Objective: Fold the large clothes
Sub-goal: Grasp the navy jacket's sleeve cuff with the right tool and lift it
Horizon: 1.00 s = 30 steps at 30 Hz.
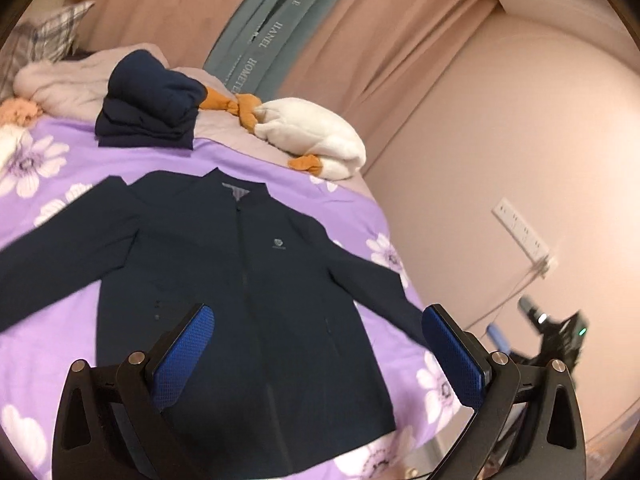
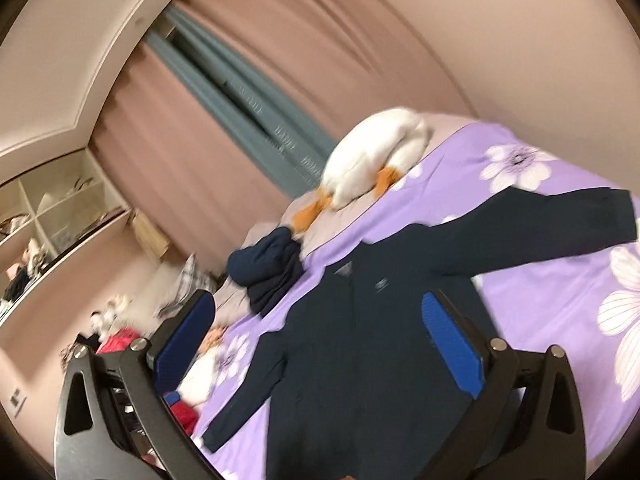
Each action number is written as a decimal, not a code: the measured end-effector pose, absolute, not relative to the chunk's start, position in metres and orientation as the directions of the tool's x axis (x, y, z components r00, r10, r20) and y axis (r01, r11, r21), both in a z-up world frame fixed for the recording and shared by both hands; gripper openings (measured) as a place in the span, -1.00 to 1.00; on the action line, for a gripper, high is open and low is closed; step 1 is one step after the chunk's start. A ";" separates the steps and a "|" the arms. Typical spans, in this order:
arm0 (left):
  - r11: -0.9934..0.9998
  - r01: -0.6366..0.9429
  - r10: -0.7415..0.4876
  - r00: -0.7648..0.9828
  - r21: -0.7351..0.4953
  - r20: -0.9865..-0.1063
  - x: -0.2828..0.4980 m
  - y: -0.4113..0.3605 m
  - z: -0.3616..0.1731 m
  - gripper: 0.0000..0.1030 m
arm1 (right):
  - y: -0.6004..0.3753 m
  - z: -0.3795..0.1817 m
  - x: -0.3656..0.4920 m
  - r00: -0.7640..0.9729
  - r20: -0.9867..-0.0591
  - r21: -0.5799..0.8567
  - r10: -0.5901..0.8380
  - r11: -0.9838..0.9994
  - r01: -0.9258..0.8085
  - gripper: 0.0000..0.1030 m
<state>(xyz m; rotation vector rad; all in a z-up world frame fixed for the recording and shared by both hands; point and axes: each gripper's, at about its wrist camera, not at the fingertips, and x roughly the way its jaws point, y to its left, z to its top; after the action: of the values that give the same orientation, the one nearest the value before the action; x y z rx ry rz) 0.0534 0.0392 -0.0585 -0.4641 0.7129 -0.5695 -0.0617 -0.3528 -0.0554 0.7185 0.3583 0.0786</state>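
Bed (image 1: 80, 160) w/ a purple flower-print sheet takes up most of both views, pink curtains (image 1: 400, 60) and a blue-grey curtain strip (image 1: 264, 28) behind it. Pink wall on the right in the left wrist view w/ a white power strip (image 1: 522, 234) mounted on it.

Navy jacket (image 1: 248, 288) is laid flat on the sheet, front side up, zipped, both sleeves spread out to the sides. Small grey logo on the chest. Same jacket in the right wrist view (image 2: 360, 360), tilted bc that cam is rolled over and pretty blurry.

Past the collar there's a folded stack of dark navy clothes (image 1: 152, 108) sitting near the head of the bed, well apart from the jacket. Next to that, a white plush goose (image 1: 316, 136) w/ orange feet and beak, lying on the grey blanket. Crumpled pale bedding (image 1: 60, 84) and a plaid pillow (image 1: 52, 36) at the far left.

Left gripper (image 1: 318, 352) is above the jacket's lower half, blue pads spread wide apart, nothing between them. Right gripper (image 2: 316, 344) same deal, jaws spread wide and holding nothing, over the jacket body. It also shows up in the left wrist view as a dark blurry shape (image 1: 560, 332) off the bed's right edge.

Right wrist view also has open wall shelves (image 2: 60, 208) on the left, contents too blurry to ID.
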 end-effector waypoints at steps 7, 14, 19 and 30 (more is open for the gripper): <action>0.767 0.231 -0.619 0.513 -0.599 -0.595 0.085 0.036 -0.115 1.00 | -0.425 -0.158 -0.057 0.887 -0.407 0.815 0.217 0.525 0.246 1.00; 0.803 0.098 -0.561 0.457 -0.588 -0.690 0.095 0.039 -0.155 1.00 | -0.476 -0.235 -0.053 0.787 -0.606 0.721 0.117 0.498 0.481 0.98; 0.825 0.077 -0.521 0.486 -0.560 -0.701 0.104 0.038 -0.151 1.00 | -0.522 -0.268 -0.042 0.762 -0.646 0.709 0.036 0.397 0.582 0.81; 0.859 0.086 -0.468 0.528 -0.504 -0.708 0.138 0.028 -0.151 1.00 | -0.587 -0.281 0.006 0.816 -0.568 0.764 -0.104 0.301 0.570 0.64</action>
<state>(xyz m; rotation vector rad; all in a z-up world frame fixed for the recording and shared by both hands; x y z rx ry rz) 0.1380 0.0281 -0.1514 -0.4401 0.9638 -0.3442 0.0058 -0.5870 -0.2814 1.1896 0.4583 -0.4681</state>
